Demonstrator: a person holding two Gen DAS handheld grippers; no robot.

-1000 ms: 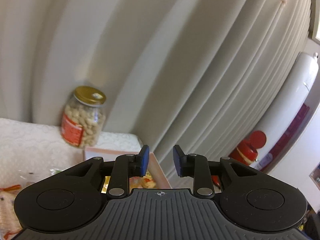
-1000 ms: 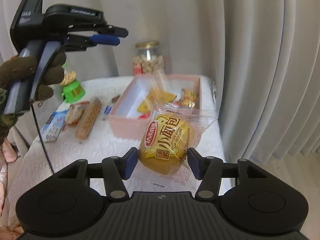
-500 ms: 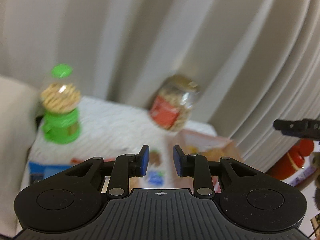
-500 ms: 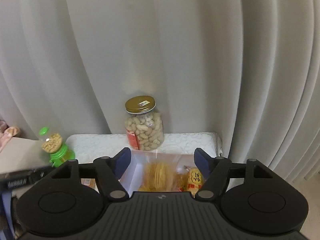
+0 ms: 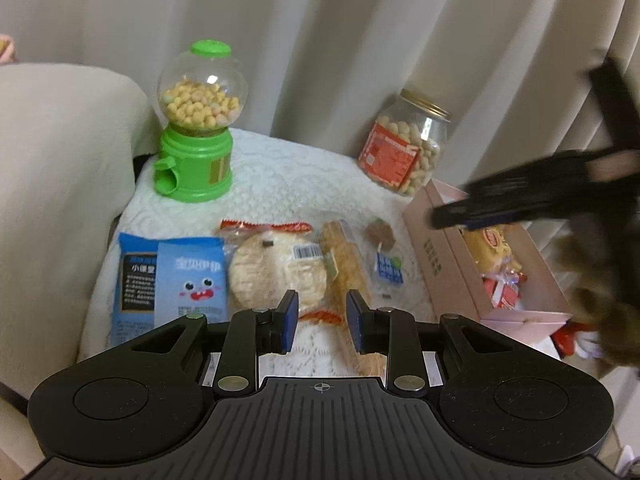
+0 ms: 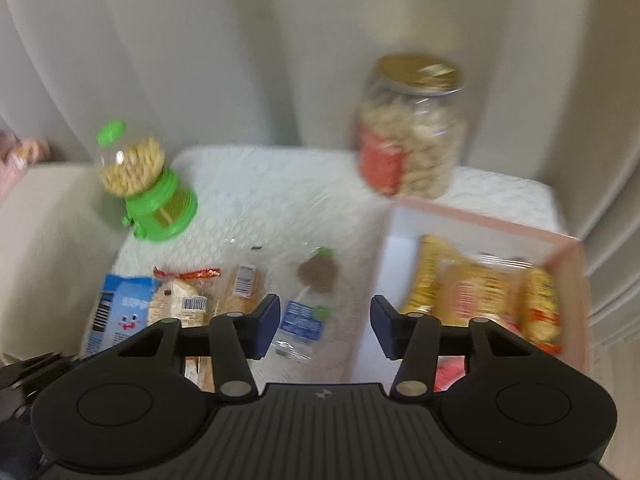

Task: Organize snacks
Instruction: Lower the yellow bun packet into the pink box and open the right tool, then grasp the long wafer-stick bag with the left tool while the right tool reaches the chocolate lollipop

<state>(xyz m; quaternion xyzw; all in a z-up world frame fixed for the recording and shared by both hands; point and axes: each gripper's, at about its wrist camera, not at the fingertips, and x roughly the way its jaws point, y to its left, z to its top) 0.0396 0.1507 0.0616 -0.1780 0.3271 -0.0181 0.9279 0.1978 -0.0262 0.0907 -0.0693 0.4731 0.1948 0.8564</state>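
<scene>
Bun now released into pink box; right gripper empty, closing; left gripper narrowly parted, empty, lowered over rice cracker packet on table, next in line.

Pale cream curtain in heavy vertical folds filling the backdrop, small table under a white lace-patterned cloth set against it, a beige cushioned shape, perhaps a sofa arm, at left, soft even light
</scene>
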